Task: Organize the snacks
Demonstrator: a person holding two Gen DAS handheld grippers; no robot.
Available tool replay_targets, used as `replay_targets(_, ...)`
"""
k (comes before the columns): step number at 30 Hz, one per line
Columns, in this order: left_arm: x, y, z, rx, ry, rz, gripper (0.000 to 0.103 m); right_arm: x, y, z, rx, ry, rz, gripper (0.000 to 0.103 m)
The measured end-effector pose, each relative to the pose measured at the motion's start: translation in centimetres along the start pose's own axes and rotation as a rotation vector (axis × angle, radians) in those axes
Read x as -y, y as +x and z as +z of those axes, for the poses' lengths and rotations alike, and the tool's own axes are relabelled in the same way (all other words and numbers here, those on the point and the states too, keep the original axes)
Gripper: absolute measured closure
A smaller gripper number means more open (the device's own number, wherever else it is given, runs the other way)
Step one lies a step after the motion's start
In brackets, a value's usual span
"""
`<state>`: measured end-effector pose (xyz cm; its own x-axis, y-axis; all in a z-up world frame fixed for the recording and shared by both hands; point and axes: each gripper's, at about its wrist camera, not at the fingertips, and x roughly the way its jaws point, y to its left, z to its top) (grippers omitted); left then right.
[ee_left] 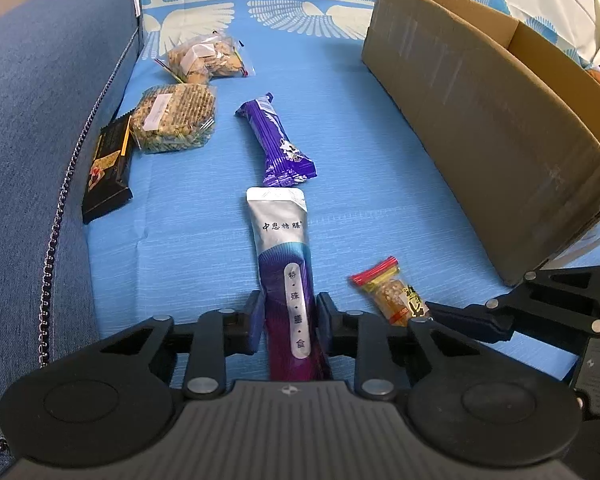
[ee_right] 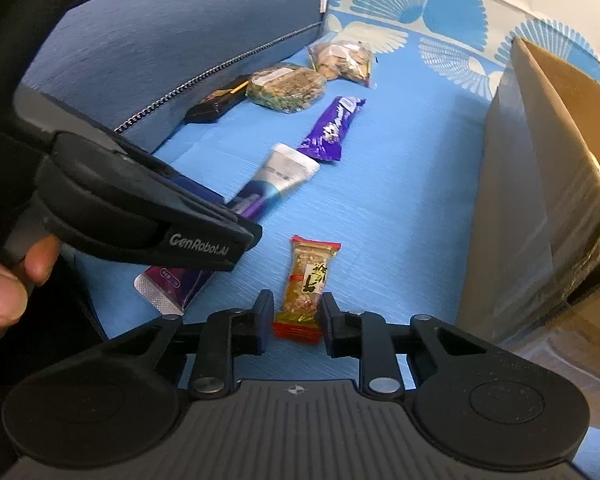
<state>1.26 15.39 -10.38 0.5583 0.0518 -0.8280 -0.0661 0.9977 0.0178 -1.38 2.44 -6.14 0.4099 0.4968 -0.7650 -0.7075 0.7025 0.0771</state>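
- L gripper (ee_left: 288, 322): our fingers are narrowed round the lower part of the silver-purple sachet (ee_left: 286, 264). Pads look to be touching its sides. The sachet runs fwd between them along the blue cloth (ee_left: 204, 216), silver end away from us.
- R gripper (ee_right: 296, 322): our fingers sit either side of the red-yellow candy pkt (ee_right: 307, 280), near its lower red end. There's little or no gap, but we can't tell for sure if it's clamped. The pkt lies flat on the cloth.
- Purple wafer bar (ee_left: 278, 142): on the cloth just beyond the sachet's silver tip, nearly touching it, angled slightly.
- Hexagonal cracker pack (ee_left: 174, 118): clear wrap, left of the purple bar, near the cushion.
- Clear bag of biscuits (ee_left: 204, 58): just behind the cracker pack, furthest from us.
- Black bar pkt (ee_left: 108, 168): lies along the edge of the dark blue cushion (ee_left: 40, 128), its top corner next to the cracker pack.
- Cardboard box (ee_left: 480, 120): open-topped, to the right of the snacks, well apart from the purple bar and closer to the candy pkt. We can't see its inside.
- Hand (ee_right: 0, 292): from the R wrist cam, thumb and a finger are at the left edge, holding the L gripper's handle.
- All six snacks are outside the box, on the cloth.
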Motion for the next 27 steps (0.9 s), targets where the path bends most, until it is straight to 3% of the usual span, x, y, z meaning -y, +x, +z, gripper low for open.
replay_targets(8,-0.5,-0.6,0.0,0.045,-0.040,-0.016,0.079,-0.4,-1.4,0.6,0.083,-0.013,0.002,0.077)
replay_targets(15,-0.9,-1.6,-0.1,0.098,-0.063,-0.033,0.079,-0.2,-1.4,0.8,0.087,-0.002,0.000,0.078)
replay_targets(27,-0.9,-1.9,-0.1,0.114,-0.068,-0.038,0.079,-0.1,-1.8,0.7,0.100,0.010,0.000,0.077)
